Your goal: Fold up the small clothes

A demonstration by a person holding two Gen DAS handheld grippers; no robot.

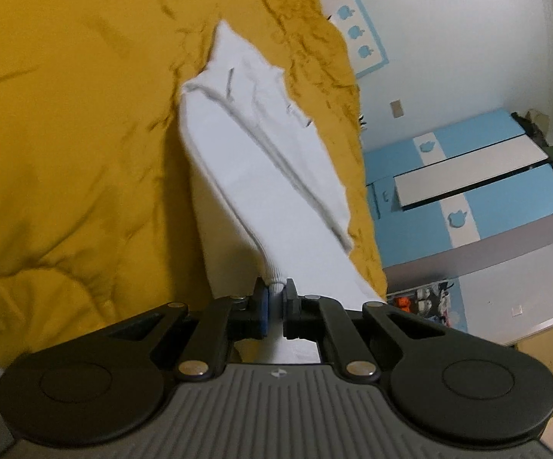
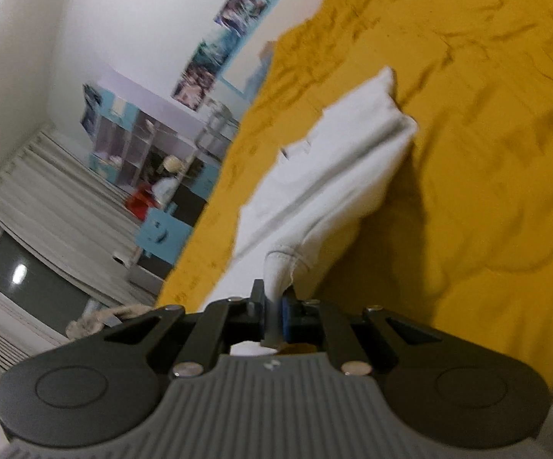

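The left tongs (image 1: 275,298) are clamped on a ribbed edge of a white garment (image 1: 253,160), the cloth pinched between the blue pads (image 1: 264,311) low in the centre of the left wrist view. From there the garment stretches up the middle of the frame, partly folded over itself along a seam, its far end resting on the mustard-yellow bedspread (image 1: 66,134) that fills the left and upper left. On the right side of this view stands a blue and white wardrobe (image 1: 479,191) against a pale wall, with blue apple-shaped decals (image 1: 357,32) near the upper right.

The right tongs (image 2: 274,302) are likewise closed on a bunched hem of the white garment (image 2: 337,176), low in the centre of the right wrist view. The cloth runs up toward the upper middle and lies on the bedspread (image 2: 487,153), which covers the right half of the frame. At left are blue shelving units (image 2: 139,145), posters (image 2: 238,7) on the wall and a window with pale blinds (image 2: 47,206) at lower left. This view is somewhat blurred.
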